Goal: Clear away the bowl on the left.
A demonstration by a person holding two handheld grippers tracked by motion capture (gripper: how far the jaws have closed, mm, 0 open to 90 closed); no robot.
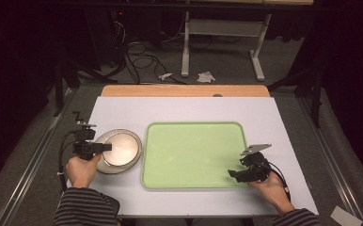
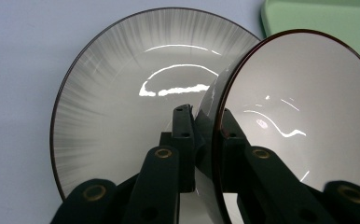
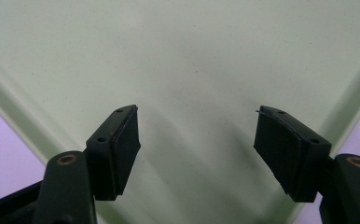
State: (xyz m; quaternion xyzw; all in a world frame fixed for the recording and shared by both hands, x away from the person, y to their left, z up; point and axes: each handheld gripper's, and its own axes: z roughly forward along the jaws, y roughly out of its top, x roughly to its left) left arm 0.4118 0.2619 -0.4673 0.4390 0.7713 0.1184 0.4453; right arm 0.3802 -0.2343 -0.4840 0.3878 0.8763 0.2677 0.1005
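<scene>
Black jaws of the left gripper are clamped on the rim of a glossy grey round plate, tilted up off a second, streaked grey plate near the table's left edge. Right gripper hovers with jaws apart over the pale green rectangular tray's near right corner. Judging by this, the lift has begun; carrying the plate onto the tray remains.

A lab: dark room, loose floor cables, white-topped test table.
</scene>
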